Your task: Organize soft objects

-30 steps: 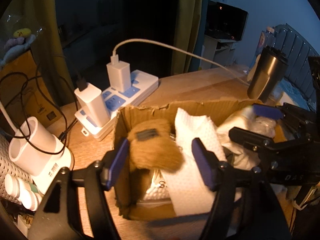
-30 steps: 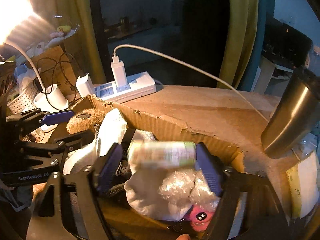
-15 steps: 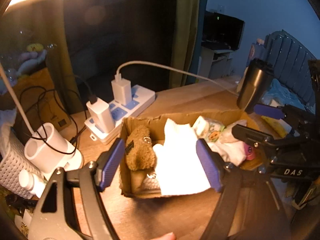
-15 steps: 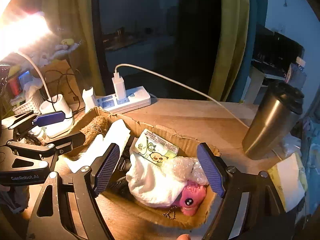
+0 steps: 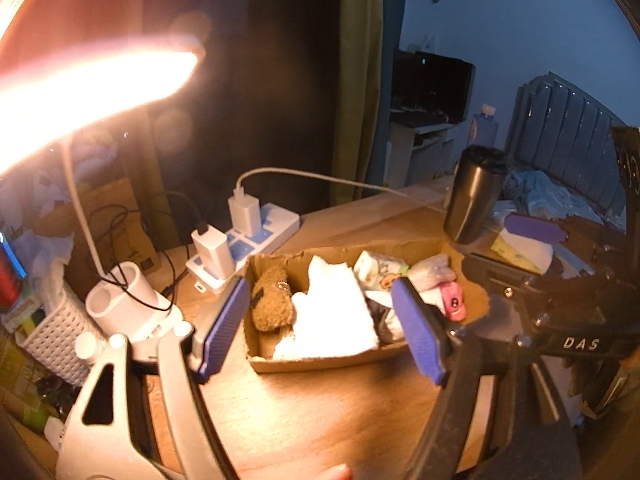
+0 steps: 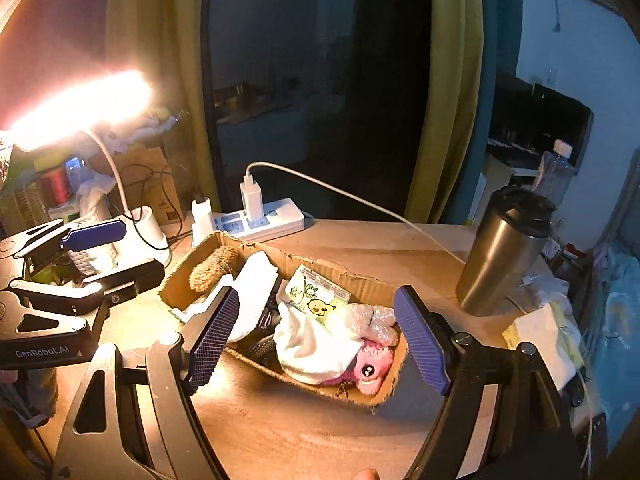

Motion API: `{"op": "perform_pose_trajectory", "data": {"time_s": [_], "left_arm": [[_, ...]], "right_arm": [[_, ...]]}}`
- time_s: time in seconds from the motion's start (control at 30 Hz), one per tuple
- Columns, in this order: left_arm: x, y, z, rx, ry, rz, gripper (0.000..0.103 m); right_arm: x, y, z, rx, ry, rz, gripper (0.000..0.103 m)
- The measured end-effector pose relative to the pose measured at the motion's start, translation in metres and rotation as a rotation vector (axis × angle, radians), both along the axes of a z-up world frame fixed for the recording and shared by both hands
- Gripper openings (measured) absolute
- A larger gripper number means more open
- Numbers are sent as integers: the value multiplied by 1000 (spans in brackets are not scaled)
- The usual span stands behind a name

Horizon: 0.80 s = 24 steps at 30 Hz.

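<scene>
A low cardboard box [image 5: 320, 358] [image 6: 188, 276] sits on the wooden table. It holds a brown plush [image 5: 272, 304] [image 6: 212, 268], a white paper towel [image 5: 336, 308] [image 6: 256, 292], a tissue pack with a chick print [image 6: 316, 300] [image 5: 376, 272], a white cloth [image 6: 312, 348], bubble wrap [image 6: 368, 320] and a pink plush [image 6: 372, 364] [image 5: 452, 304]. My left gripper [image 5: 320, 332] is open and empty, held above and in front of the box. My right gripper [image 6: 316, 340] is open and empty, above the box's right half.
A steel tumbler [image 6: 500, 256] [image 5: 472, 196] stands right of the box. A white power strip [image 6: 264, 224] [image 5: 244, 244] with chargers and cables lies behind. A lit desk lamp [image 5: 80, 92], a white holder [image 5: 120, 304] and a basket [image 5: 52, 332] crowd the left.
Both grippers have pulled up and back from the box. The right one let go of the tissue pack, which now lies in the box. The brown plush stays in the box's left end.
</scene>
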<state>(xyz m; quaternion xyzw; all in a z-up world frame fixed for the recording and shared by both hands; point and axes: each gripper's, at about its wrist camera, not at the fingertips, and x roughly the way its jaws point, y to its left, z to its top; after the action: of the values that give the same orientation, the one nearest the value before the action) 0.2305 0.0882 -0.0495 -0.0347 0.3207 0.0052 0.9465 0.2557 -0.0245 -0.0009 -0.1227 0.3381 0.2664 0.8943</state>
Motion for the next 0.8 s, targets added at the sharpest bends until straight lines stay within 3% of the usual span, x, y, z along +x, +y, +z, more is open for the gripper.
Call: {"op": "perform_pose_trajectory", "data": {"time_s": [0.8], "left_arm": [[-92,-39,63,11,-176,-43,75]], "right_arm": [[-97,-50,75,77,-182,-50,82]]}}
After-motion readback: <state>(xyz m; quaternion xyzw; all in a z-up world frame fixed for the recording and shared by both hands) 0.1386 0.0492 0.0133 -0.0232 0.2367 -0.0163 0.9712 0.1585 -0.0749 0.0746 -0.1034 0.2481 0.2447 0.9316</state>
